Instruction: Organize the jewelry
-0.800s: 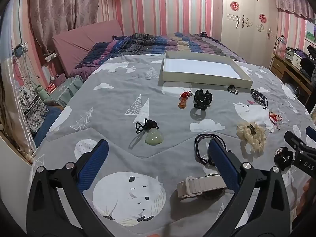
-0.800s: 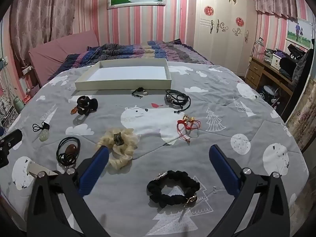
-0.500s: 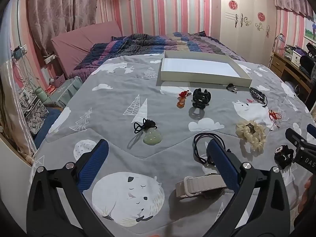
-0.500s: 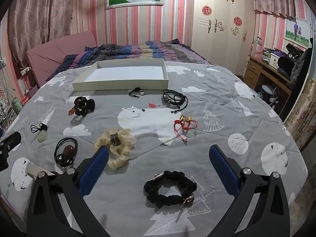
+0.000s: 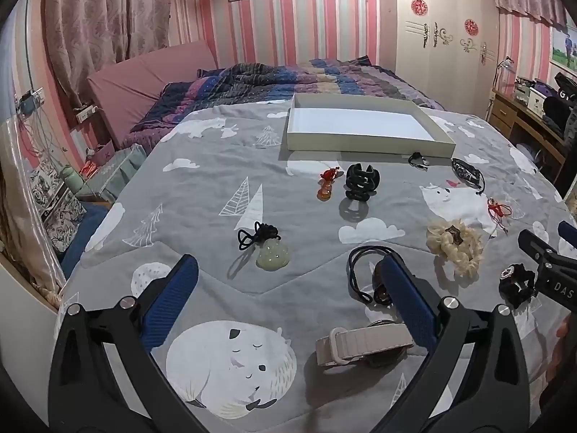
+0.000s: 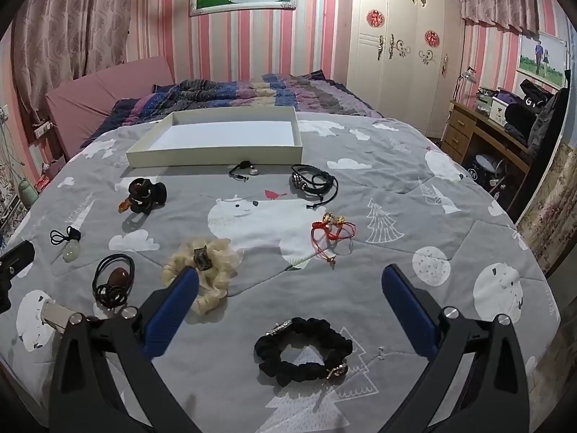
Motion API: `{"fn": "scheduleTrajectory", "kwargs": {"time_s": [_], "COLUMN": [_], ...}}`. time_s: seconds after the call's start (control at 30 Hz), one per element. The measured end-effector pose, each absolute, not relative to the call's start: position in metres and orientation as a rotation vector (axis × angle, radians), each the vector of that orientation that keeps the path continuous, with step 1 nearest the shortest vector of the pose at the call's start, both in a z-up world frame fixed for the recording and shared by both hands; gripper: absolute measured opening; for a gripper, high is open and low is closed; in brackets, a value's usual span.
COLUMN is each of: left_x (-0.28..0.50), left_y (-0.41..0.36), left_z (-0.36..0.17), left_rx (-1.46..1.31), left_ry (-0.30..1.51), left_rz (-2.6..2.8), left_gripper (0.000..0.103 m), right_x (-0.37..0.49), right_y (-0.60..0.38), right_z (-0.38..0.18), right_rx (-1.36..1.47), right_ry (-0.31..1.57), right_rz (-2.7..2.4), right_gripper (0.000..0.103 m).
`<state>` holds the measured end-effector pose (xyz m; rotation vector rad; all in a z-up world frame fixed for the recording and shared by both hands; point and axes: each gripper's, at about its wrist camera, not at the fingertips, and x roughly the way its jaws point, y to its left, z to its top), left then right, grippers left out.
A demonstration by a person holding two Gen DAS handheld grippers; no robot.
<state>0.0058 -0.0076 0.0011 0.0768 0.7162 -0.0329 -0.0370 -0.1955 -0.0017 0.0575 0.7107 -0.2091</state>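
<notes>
Jewelry lies scattered on a grey printed bedspread point(image 5: 202, 195) in front of a shallow white box point(image 5: 364, 126) point(image 6: 220, 137). My left gripper point(image 5: 288, 270) hovers open above a pale jade pendant on a black cord point(image 5: 270, 250); a beige watch band point(image 5: 360, 342) and a black cord necklace point(image 5: 368, 270) lie by its right finger. My right gripper point(image 6: 288, 281) is open over a black scrunchie bracelet point(image 6: 303, 350). A cream scrunchie point(image 6: 205, 263), a red cord charm point(image 6: 331, 227), black leather bracelets point(image 6: 313, 180) and a black claw clip point(image 6: 146, 195) lie farther off.
A striped quilt point(image 5: 288, 79) is bunched at the head of the bed beside a pink headboard cushion point(image 5: 144, 72). A white wardrobe point(image 6: 400, 43) and a wooden desk point(image 6: 479, 137) stand to the right. Clutter sits on the floor at the left point(image 5: 54, 187).
Both views have shifted slightly, so the items on the bedspread sit a little lower and nearer in frame. Both grippers stay open and nothing on the bed has moved.
</notes>
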Motion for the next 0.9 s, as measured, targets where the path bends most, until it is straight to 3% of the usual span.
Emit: {"fn": "scheduleTrajectory", "kwargs": {"time_s": [0.9], "left_x": [0.0132], "left_y": [-0.0059], "left_z": [-0.0061], "left_rx": [0.078], "left_ry": [0.728], "left_rz": [-0.010], "left_gripper": [0.100], "right_x": [-0.0303], "right_y": [-0.1994], "right_z": [-0.0090], "right_rx": [0.065], "right_ry": [0.730], "right_rz": [-0.219], "right_gripper": [0.101]}}
